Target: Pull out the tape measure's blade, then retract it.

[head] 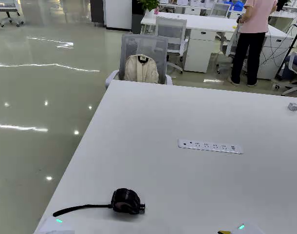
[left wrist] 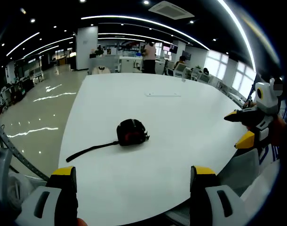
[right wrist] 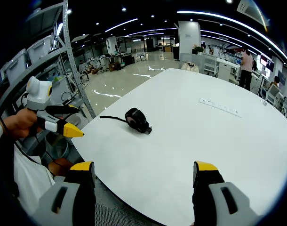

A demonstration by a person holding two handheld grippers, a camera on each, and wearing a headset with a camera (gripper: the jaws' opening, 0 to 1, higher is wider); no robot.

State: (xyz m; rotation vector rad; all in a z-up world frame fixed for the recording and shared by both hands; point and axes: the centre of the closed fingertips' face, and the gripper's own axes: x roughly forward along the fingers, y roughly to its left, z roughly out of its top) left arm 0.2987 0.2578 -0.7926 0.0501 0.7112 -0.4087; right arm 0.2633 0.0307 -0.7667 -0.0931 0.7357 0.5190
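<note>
- Tape lies by the table's near-left edge, strap trailing left.
- Left gripper and right gripper both gape, empty.
- I judge it hard, slick: clamp its 2 flat sides.

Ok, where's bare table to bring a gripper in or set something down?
Widest bare stretch: the table between the power strip and the far edge by the chair. Also bare: right of the tape measure, up to the power strip. Tightest: near left corner, where its strap trails. A small grey object sits far right.
</note>
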